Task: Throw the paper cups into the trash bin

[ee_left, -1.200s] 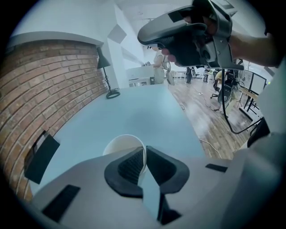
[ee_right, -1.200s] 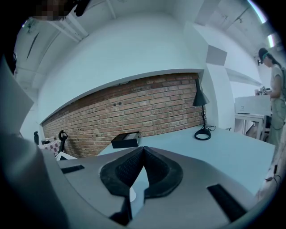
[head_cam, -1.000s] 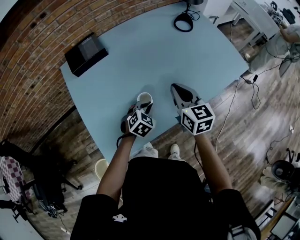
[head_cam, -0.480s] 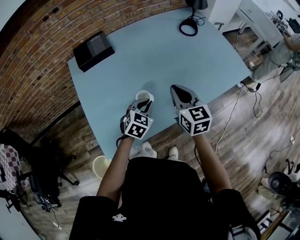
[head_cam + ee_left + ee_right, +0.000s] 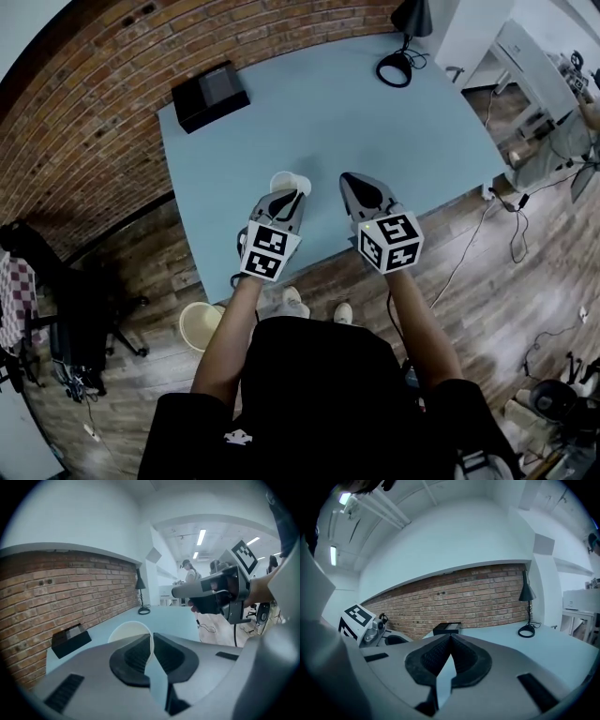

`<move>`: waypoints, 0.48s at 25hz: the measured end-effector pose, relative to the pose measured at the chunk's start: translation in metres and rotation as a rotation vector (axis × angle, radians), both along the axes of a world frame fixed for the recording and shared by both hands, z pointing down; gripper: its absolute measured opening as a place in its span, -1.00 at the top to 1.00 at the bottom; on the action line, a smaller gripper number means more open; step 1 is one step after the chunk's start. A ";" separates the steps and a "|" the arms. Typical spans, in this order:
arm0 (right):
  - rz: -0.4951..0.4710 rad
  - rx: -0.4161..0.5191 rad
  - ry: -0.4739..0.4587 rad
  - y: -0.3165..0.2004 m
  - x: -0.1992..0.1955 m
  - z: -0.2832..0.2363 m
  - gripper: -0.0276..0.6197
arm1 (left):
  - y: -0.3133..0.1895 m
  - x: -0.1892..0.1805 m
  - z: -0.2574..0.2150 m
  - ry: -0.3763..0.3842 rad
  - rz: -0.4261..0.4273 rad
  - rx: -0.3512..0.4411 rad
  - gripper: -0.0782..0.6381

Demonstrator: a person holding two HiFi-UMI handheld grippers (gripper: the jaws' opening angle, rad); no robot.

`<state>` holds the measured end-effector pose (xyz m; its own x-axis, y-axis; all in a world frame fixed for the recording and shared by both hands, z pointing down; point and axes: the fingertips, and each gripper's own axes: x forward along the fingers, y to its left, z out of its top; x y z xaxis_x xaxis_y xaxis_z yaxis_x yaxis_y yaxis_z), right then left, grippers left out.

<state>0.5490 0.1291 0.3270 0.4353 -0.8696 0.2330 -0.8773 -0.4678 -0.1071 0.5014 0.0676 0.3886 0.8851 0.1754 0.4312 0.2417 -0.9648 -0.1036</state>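
A white paper cup (image 5: 289, 181) is held over the near part of the light blue table (image 5: 309, 103). My left gripper (image 5: 285, 195) is shut on its rim. In the left gripper view the cup (image 5: 126, 631) shows just past the pads, which pinch its wall at the left gripper (image 5: 151, 639). My right gripper (image 5: 350, 180) hovers beside it to the right, shut with nothing in it; its pads meet in the right gripper view, right gripper (image 5: 450, 638). A cream round trash bin (image 5: 199, 324) stands on the floor under the table's near left corner.
A black box (image 5: 210, 95) lies at the table's far left by the brick wall. A black desk lamp (image 5: 401, 56) stands at the far right corner. A dark chair (image 5: 80, 309) is on the floor at left; cables (image 5: 511, 220) trail on the right.
The head view has swung, so the table and the bin sit further right in the picture. Both grippers keep their places and the left one keeps hold of the cup.
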 end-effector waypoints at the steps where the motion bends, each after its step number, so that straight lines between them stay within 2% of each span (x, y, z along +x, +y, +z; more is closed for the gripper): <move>1: -0.010 0.005 0.006 -0.001 -0.002 -0.003 0.91 | -0.001 -0.003 -0.007 0.017 -0.017 -0.003 0.70; 12: -0.168 0.043 0.022 -0.017 -0.038 -0.015 0.91 | -0.003 -0.048 -0.062 0.143 -0.173 -0.018 0.70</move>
<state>0.5110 0.1124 0.3123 0.2871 -0.9397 0.1860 -0.9452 -0.3094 -0.1041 0.4533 0.0641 0.3270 0.9545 0.0220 0.2974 0.0563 -0.9926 -0.1072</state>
